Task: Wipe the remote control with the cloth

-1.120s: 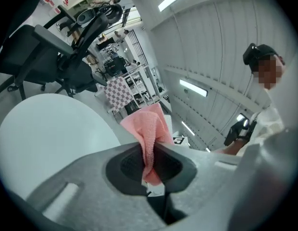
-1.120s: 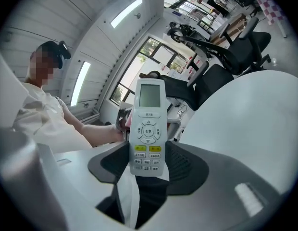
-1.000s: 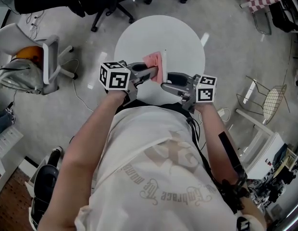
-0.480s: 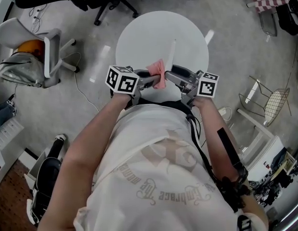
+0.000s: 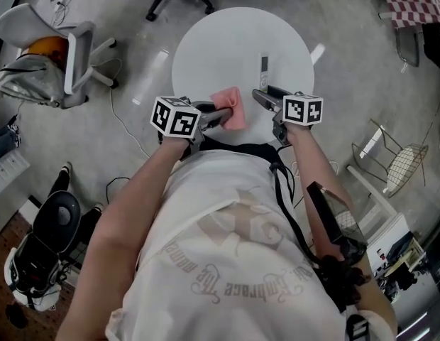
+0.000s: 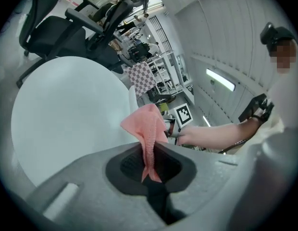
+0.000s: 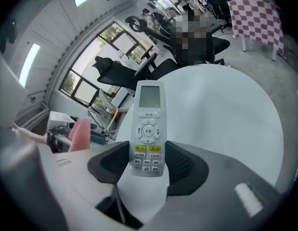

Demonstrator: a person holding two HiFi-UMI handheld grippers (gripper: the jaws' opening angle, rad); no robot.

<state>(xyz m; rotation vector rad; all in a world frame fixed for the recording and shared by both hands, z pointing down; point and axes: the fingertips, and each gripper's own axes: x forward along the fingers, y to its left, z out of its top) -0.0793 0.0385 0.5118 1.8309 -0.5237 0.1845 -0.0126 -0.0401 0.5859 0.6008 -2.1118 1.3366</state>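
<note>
**Parting cloth from remote**

L gripper (image 5: 218,112), at the table's (image 5: 206,41) near edge, has jaws pinched on the pink cloth (image 5: 232,109). R gripper (image 5: 261,96), just beside it, clamps the remote (image 5: 263,64) by its lower end, buttons up. A sec ago cloth met remote. Now they're apart, remote pointing twd table centre. Prob. one wipe pass done.
</note>
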